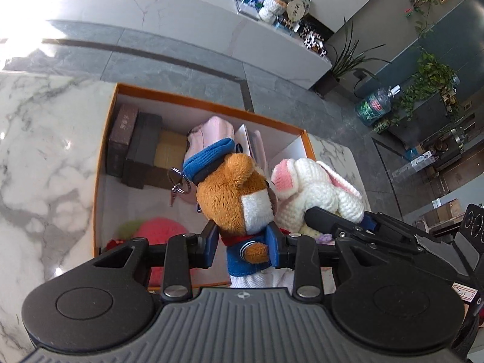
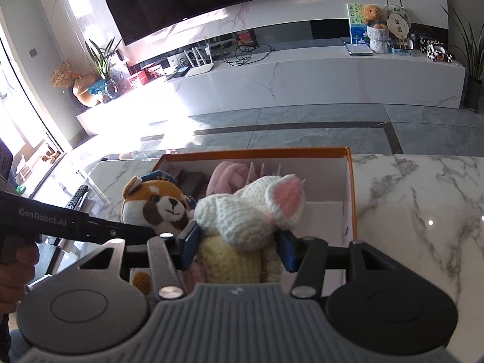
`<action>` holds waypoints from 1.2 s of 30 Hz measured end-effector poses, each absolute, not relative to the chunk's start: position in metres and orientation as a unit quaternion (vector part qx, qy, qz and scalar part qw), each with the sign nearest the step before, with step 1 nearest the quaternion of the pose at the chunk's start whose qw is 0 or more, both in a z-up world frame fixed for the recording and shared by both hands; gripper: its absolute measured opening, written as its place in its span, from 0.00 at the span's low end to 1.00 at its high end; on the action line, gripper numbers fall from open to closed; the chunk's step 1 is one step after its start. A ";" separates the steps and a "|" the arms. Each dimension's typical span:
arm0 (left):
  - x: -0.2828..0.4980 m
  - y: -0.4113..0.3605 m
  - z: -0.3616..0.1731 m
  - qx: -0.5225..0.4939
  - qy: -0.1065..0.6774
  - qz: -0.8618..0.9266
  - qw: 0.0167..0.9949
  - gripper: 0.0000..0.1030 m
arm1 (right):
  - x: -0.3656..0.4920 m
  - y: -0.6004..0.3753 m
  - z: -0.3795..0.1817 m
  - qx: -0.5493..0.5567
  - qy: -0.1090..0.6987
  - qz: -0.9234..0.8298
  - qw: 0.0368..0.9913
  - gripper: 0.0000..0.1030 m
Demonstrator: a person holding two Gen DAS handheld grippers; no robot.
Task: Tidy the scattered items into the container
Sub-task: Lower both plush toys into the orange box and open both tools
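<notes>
My left gripper is shut on a brown plush dog with a blue cap, blue jacket and a keyring, held over the orange-rimmed box. To its right, my right gripper is shut on a white crocheted bunny with pink-lined ears and a yellow body; the bunny also shows in the left wrist view. Both toys hang side by side above the box. The dog appears left of the bunny in the right wrist view.
Inside the box lie dark boxes, a pink plush, a red crocheted item and card dividers. The box stands on a white marble table. Beyond are grey floor tiles and a TV console. A hand holds the left gripper.
</notes>
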State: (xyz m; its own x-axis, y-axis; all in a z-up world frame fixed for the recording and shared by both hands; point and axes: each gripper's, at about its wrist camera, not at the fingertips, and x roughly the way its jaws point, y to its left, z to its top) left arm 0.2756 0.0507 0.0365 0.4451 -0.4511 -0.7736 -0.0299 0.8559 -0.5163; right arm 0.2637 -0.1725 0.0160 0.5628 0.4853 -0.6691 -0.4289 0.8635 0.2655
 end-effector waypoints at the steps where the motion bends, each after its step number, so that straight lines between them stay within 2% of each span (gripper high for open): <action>1: 0.281 0.053 0.030 -0.246 0.521 -0.129 0.807 0.36 | 0.266 -0.175 0.014 0.037 0.393 0.253 0.883 0.54; 10: 0.313 0.071 -0.019 -0.346 0.574 -0.117 0.733 0.34 | 0.278 -0.171 -0.008 0.056 0.425 0.246 0.869 0.54; 12: 0.318 0.074 -0.030 -0.362 0.580 -0.110 0.722 0.31 | 0.281 -0.169 -0.012 0.055 0.430 0.242 0.868 0.54; 13: 0.320 0.075 -0.033 -0.361 0.582 -0.100 0.721 0.26 | 0.281 -0.169 -0.014 0.055 0.432 0.241 0.867 0.54; 15: 0.323 0.074 -0.038 -0.341 0.588 -0.075 0.729 0.23 | 0.282 -0.165 -0.016 0.050 0.436 0.240 0.866 0.54; 25: 0.313 0.073 -0.026 -0.304 0.572 -0.080 0.758 0.23 | 0.291 -0.149 -0.038 0.022 0.476 0.252 0.842 0.55; 30: 0.303 0.069 -0.012 -0.243 0.566 -0.069 0.785 0.24 | 0.295 -0.145 -0.047 -0.004 0.498 0.245 0.832 0.57; 36: 0.297 0.061 -0.018 -0.220 0.577 -0.082 0.782 0.24 | 0.297 -0.144 -0.049 -0.045 0.514 0.244 0.821 0.58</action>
State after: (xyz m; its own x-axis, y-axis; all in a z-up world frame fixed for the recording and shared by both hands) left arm 0.2971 0.0608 -0.0177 0.3208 -0.3829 -0.8663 -0.1251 0.8895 -0.4395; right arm 0.2966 -0.1441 -0.0490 0.3531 0.3550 -0.8656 -0.4479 0.8765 0.1768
